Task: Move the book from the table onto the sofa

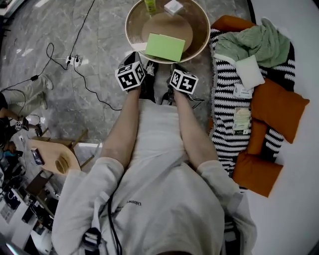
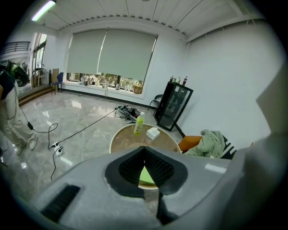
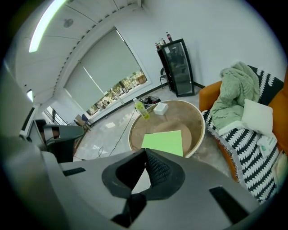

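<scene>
Book (image 1: 165, 47) flat on table (image 1: 127, 31), at near rim, untouched | left gripper (image 2: 144, 152) clenched, empty; right gripper (image 3: 145, 155) clenched, empty; both short of table | risk: 2 shut jaws shove book toward bottle (image 1: 150, 5) and box (image 1: 173, 7) instead of pinching its thin edge | risk: sofa (image 1: 299, 164) cluttered, book may slide off blanket (image 1: 225, 99)

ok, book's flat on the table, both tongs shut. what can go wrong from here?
The left tongs and right tongs are both shut; unless opened, they may just shove the book.
It lies flat inside the raised rim of the table; a shove could tip the bottle beyond it.
The sofa is heaped with a throw and cushions, so the book might land tilted.
</scene>
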Demonstrator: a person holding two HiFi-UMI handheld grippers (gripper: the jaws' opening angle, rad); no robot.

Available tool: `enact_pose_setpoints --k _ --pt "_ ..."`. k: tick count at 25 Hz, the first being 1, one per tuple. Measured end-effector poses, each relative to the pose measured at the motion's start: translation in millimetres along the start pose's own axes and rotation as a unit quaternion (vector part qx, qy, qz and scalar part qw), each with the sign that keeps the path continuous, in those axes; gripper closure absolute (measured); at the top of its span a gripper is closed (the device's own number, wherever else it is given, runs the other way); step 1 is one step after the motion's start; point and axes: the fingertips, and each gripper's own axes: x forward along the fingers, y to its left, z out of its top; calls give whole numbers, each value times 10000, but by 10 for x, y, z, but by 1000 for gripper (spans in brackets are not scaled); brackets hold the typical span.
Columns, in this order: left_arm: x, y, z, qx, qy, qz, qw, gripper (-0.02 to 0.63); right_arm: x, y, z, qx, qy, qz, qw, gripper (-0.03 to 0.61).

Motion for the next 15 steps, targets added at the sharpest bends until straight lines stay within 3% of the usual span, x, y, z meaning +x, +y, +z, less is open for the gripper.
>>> enact_pose_setpoints --k 3,6,15 --pt "195 7 47 19 239 -99 9997 604 102 -39 -57 188 165 -112 9996 572" --pt "459 -39 160 116 412 -235 9988 604 241 -157 149 682 33 -254 9973 572" --pt "1196 -256 296 484 1059 -871 9894 604 499 -482 367 1797 -164 -849 9799 572"
